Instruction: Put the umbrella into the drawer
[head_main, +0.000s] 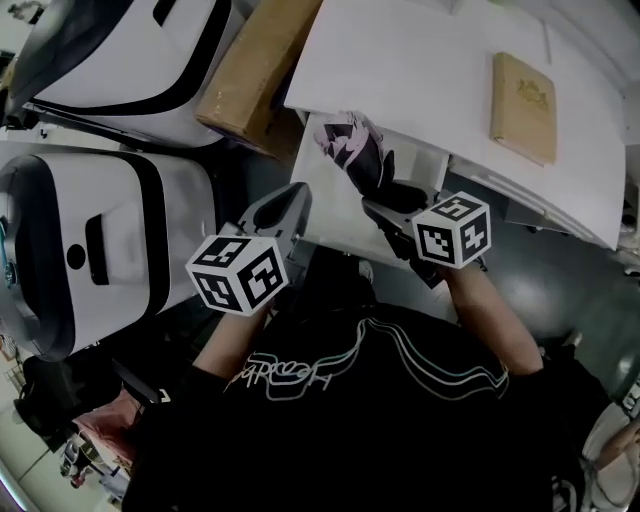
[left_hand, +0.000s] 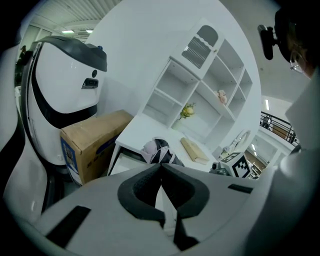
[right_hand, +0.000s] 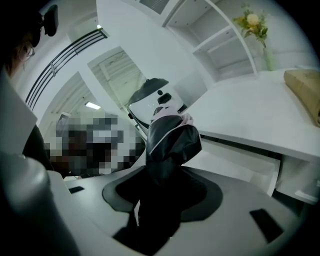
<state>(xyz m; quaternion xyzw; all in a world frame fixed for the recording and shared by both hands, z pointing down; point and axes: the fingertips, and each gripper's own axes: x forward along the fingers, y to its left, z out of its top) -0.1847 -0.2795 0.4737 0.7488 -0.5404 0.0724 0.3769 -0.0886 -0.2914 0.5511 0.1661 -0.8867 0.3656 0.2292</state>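
1. white-walled room with a tall white shelf unit standing at the back of a white desk; everything below is placed from that desk.
2. two big white-and-black machines stand well off the desk's left end, on the floor.
3. cardboard box sits between those machines and the desk, just beside the desk's left end.
4. drawer hangs pulled out under the desk's front edge, near its left end. its white inside shows, so the opening step looks done.
5. umbrella, folded and dark with a pale patterned end, slants over the open drawer just in front of the desk edge. its pale end points toward the desk. whether it touches the drawer floor i cannot tell. it looks carried, not laid down.
6. right gripper is clamped on the umbrella's dark lower part, in front of the desk and over the drawer; its own view shows the fabric filling the gap between the jaws.
7. left gripper is by the drawer's left front corner, jaws together and holding nothing.
8. tan book lies flat on the desk top toward the right end, apart from the work.
9. what is left, as i judge it: lower the umbrella fully into the drawer, release it, and perhaps push the drawer in.
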